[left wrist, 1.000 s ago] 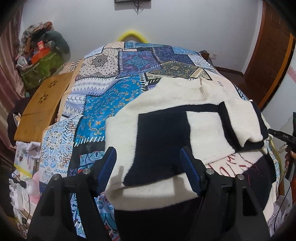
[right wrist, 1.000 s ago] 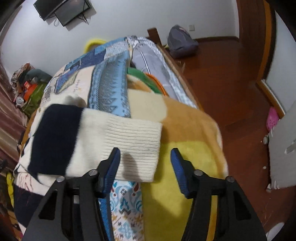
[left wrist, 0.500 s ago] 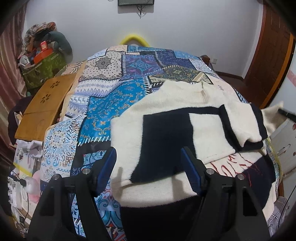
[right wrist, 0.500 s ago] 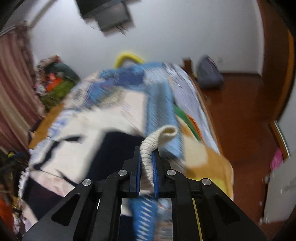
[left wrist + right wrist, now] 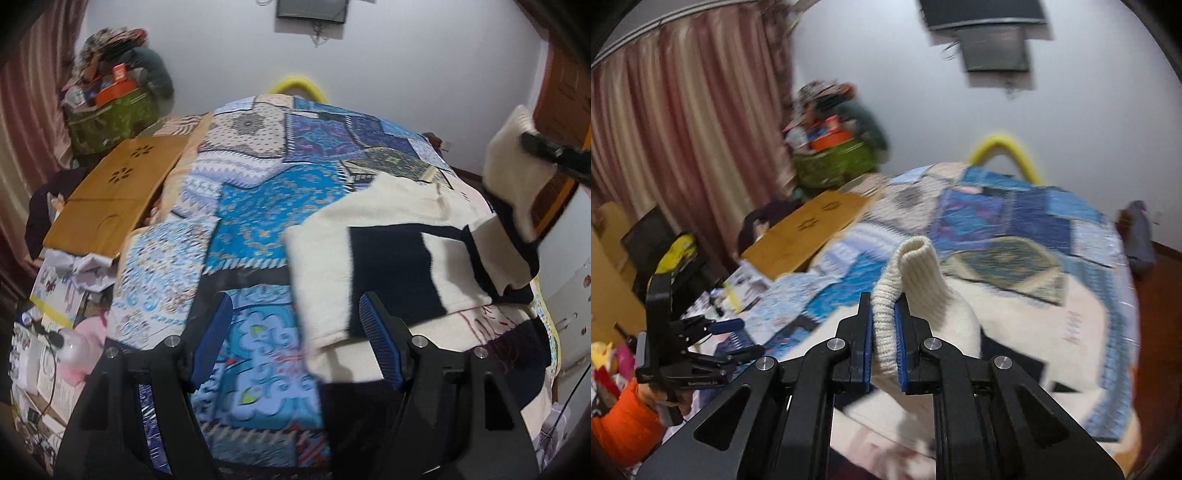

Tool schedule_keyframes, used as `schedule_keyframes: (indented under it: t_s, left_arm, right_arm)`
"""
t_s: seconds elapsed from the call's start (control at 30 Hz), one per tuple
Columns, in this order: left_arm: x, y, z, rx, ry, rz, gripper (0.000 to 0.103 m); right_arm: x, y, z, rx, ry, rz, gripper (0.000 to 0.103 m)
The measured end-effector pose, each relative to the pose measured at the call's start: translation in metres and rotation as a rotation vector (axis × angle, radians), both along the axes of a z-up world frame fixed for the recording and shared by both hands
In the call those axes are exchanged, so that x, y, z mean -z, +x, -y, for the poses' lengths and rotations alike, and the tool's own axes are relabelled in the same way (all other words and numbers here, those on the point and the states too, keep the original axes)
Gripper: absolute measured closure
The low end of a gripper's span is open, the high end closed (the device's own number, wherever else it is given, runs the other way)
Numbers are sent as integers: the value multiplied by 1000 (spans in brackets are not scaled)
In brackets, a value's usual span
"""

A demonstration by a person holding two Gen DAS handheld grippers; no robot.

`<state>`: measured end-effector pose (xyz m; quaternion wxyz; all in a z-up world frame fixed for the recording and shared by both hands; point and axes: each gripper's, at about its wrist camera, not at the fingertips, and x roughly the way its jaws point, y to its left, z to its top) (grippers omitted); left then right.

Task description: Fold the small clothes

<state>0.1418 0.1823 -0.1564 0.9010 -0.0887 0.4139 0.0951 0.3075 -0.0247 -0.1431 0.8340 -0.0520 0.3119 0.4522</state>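
A cream and black knit sweater (image 5: 391,258) lies on the patchwork bedspread (image 5: 266,199). My left gripper (image 5: 295,339) is open and empty, hovering over the sweater's near left edge. My right gripper (image 5: 882,332) is shut on the sweater's ribbed cream sleeve cuff (image 5: 908,273) and holds it lifted above the bed. In the left wrist view the right gripper (image 5: 554,153) shows at the far right with the raised sleeve (image 5: 513,177). The left gripper (image 5: 713,343) shows in the right wrist view at the left, held by a hand in an orange sleeve.
A wooden lap tray (image 5: 114,188) lies on the bed's left side. A green basket with clutter (image 5: 110,110) stands in the back left corner by pink curtains (image 5: 683,147). A wooden door (image 5: 565,110) is at the right. Loose things lie beside the bed (image 5: 55,332).
My right gripper has lifted the held sleeve cuff higher and swung it left over the bed. My left gripper has shifted left, off the sweater's middle.
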Motion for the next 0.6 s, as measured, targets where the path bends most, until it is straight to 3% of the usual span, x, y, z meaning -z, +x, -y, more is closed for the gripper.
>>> schedule_keyframes:
  t_s: [0.1, 0.3, 0.47, 0.6]
  left_arm:
    - [-2, -8, -14, -23, -19, -1, 32]
    - [-2, -7, -25, -36, -68, -2, 32]
    - [10, 16, -17, -10, -135, -28, 32]
    - [28, 42, -7, 10, -205, -79, 32]
  right_arm:
    - [15, -5, -30, -69, -18, -29, 89]
    - [14, -11, -18, -72, -35, 8, 85]
    - [18, -2, 35, 53, -127, 77, 64]
    - [36, -1, 84, 143, -225, 112, 61]
